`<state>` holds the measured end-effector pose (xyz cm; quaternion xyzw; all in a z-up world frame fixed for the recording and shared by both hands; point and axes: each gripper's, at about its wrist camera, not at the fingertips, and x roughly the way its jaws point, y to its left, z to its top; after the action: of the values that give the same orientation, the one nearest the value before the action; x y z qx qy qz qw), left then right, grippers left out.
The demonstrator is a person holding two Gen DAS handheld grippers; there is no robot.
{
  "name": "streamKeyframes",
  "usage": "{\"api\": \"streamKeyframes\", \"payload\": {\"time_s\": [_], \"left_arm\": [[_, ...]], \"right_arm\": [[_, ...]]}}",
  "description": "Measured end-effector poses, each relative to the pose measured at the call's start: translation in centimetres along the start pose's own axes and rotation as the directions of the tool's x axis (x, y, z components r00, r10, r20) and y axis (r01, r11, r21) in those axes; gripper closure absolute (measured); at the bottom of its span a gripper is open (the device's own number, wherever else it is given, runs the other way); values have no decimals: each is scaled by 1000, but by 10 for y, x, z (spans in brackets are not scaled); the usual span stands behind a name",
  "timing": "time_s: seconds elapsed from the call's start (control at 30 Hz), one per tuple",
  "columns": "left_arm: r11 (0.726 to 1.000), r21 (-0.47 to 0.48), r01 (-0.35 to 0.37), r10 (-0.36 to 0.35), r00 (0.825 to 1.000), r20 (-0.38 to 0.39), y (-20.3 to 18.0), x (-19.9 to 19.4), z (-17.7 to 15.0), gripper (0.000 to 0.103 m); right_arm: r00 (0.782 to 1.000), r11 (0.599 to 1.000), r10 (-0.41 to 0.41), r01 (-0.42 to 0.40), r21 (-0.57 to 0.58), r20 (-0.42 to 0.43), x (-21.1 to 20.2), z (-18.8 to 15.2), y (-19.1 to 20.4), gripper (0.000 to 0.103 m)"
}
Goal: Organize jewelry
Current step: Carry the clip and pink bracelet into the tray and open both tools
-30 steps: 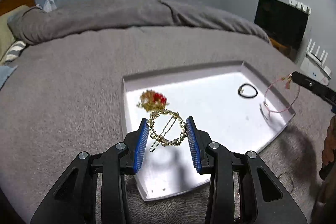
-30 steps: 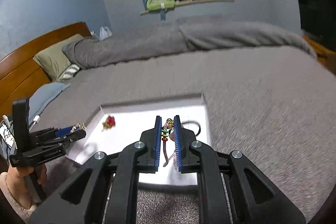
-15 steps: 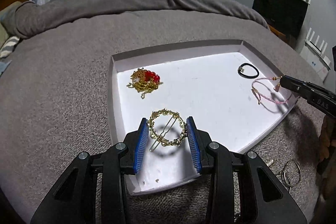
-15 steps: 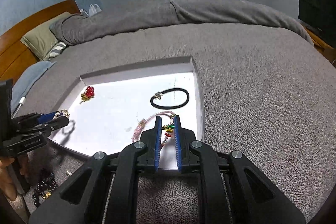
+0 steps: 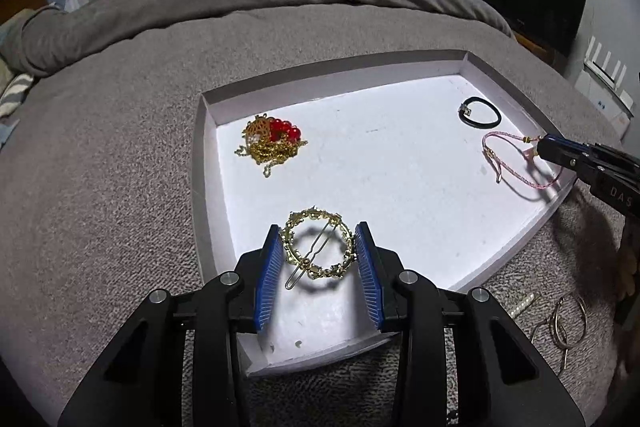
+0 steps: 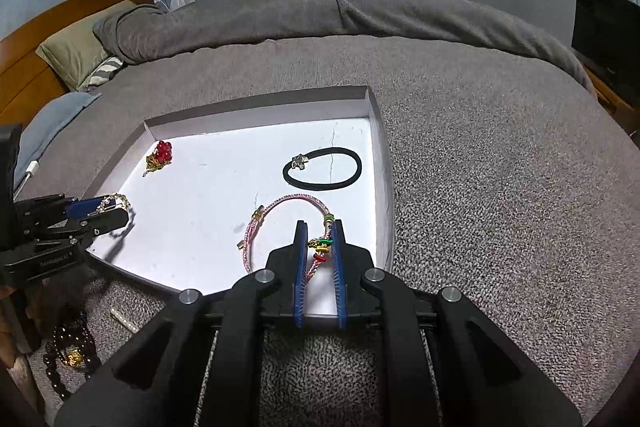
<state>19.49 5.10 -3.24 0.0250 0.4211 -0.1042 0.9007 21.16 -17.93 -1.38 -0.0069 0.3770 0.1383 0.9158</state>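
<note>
1. Two sets of black tongs with blue ribbed pads are held over a shallow white cardboard tray [image 5: 208, 163] that lies on a bed covered by a grey blanket [image 5: 100, 155].
2. On the left, the tongs [image 5: 319, 254] grip a round gold filigree hair clip [image 5: 318, 249] by its two sides, just above the tray's near edge; its shadow falls on the white floor beneath it.
3. On the right, the tongs [image 6: 320, 247] are closed on the green, red and gold beads of a pink braided cord bracelet [image 6: 280, 205], whose loop trails onto the tray floor near the right wall.
4. Already lying in the tray are a tangle of gold chain with red beads [image 5: 274, 141] at the far left and a black elastic hair tie [image 6: 322, 169] at the far right.
5. Outside the tray, on the blanket, sit thin metal hoop rings [image 5: 564, 319] and a dark beaded string [image 6: 68, 355].
6. Both pieces seem to be at the setting-down step. Next, each set of tongs likely needs to lower, open gently and lift away, leaving clip and bracelet well apart from the others.
</note>
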Motion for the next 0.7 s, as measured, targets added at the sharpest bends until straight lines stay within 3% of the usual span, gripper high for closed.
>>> {"api": "streamKeyframes", "payload": {"time_s": [0.47, 0.6, 0.7], "left_arm": [[1000, -7, 6, -6, 1000, -4, 1, 1, -1, 63], [1000, -8, 5, -6, 1000, -4, 1, 1, -1, 63], [1000, -8, 6, -6, 1000, -3, 1, 0, -1, 63]], "right_arm": [[999, 1000, 22, -22, 16, 26, -4, -1, -3, 90], [999, 999, 31, -32, 18, 39, -7, -1, -4, 80], [998, 999, 35, -36, 18, 50, -10, 1, -3, 79]]}}
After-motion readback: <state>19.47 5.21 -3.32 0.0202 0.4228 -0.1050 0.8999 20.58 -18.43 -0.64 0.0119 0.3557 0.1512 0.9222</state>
